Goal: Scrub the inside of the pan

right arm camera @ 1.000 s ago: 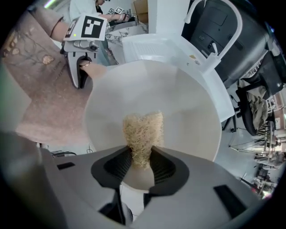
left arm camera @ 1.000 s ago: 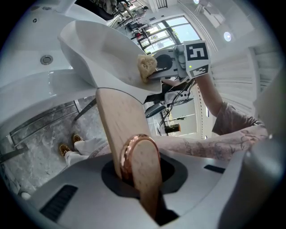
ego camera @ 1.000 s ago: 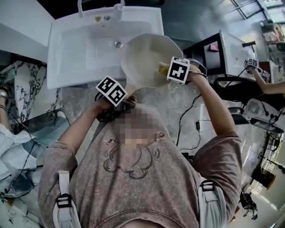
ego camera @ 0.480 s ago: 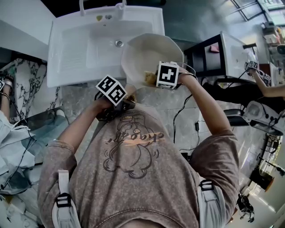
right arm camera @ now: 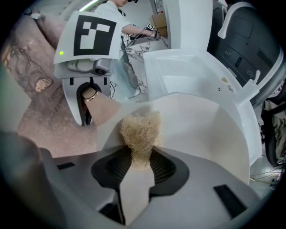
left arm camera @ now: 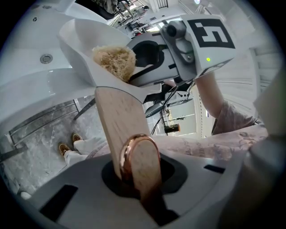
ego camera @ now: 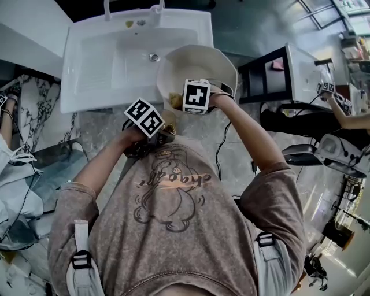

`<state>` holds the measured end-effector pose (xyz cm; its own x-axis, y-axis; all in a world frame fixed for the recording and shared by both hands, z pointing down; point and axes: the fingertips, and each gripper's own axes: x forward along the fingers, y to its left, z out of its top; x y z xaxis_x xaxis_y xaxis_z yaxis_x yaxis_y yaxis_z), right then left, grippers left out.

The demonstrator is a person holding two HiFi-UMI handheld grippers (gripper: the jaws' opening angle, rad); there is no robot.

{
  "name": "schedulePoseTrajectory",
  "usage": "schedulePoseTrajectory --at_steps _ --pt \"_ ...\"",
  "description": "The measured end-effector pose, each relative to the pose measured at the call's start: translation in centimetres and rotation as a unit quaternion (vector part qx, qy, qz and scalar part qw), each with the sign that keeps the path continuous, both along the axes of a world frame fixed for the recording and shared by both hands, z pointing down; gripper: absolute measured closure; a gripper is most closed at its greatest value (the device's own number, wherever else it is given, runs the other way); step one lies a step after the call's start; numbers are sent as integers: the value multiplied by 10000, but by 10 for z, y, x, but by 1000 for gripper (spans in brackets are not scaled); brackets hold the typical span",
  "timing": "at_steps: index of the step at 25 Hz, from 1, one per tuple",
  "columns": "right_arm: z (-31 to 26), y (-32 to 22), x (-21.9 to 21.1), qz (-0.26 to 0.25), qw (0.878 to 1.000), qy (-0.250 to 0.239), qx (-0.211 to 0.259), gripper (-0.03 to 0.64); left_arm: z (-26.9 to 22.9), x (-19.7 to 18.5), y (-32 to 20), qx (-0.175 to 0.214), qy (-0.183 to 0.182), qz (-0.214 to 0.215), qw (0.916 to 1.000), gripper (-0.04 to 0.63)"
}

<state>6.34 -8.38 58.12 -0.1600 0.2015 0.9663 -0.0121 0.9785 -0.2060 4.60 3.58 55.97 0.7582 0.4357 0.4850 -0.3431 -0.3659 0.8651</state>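
A cream pan [ego camera: 205,63] with a wooden handle [left arm camera: 117,118] is held over the right edge of a white sink [ego camera: 92,69]. My left gripper [ego camera: 164,125] is shut on the end of that handle, which has a copper ring. In the left gripper view the handle runs up from the jaws to the pan [left arm camera: 85,42]. My right gripper [ego camera: 181,99] is shut on a tan fibre scrubber [right arm camera: 140,130], pressed against the pan's inner wall [right arm camera: 205,134] near the handle side. The scrubber [left arm camera: 114,61] also shows inside the bowl from the left gripper view.
The sink has a drain [ego camera: 154,57] and a faucet [ego camera: 154,8] at its far rim. A black frame with a white unit [ego camera: 292,69] stands to the right. Cables trail over the marbled floor [ego camera: 231,144]. Another person's arm [ego camera: 350,113] is at far right.
My right gripper has slid left across the pan's inside with the scrubber, from the right part toward the handle side. The left gripper and handle have stayed put.
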Motion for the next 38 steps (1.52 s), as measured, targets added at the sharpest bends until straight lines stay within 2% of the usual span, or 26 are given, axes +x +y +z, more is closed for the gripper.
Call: schedulePoseTrajectory --at_steps 4,11,15,22,26,32,38 --pt "10 -10 -12 -2 9999 25 131 476 0 -1 -1 -12 17 2 10000 551" --pt "28 -32 -20 299 9991 -7 306 476 1 1 -1 -52 18 9 10000 551" --pt "38 -49 -16 499 9970 195 555 476 0 1 -1 -55 33 -12 10000 551" --pt "50 -74 -27 763 9939 -56 795 476 0 1 -1 -35 37 -16 10000 551" --pt "55 -89 -29 962 9907 -177 941 476 0 1 -1 -37 44 -17 10000 551" --pt "53 -105 -9 1359 9829 261 1217 476 -2 0 1 -29 40 -26 10000 551" --pt "56 -127 -10 1543 9762 35 1520 476 -1 1 1 -23 47 -30 10000 551"
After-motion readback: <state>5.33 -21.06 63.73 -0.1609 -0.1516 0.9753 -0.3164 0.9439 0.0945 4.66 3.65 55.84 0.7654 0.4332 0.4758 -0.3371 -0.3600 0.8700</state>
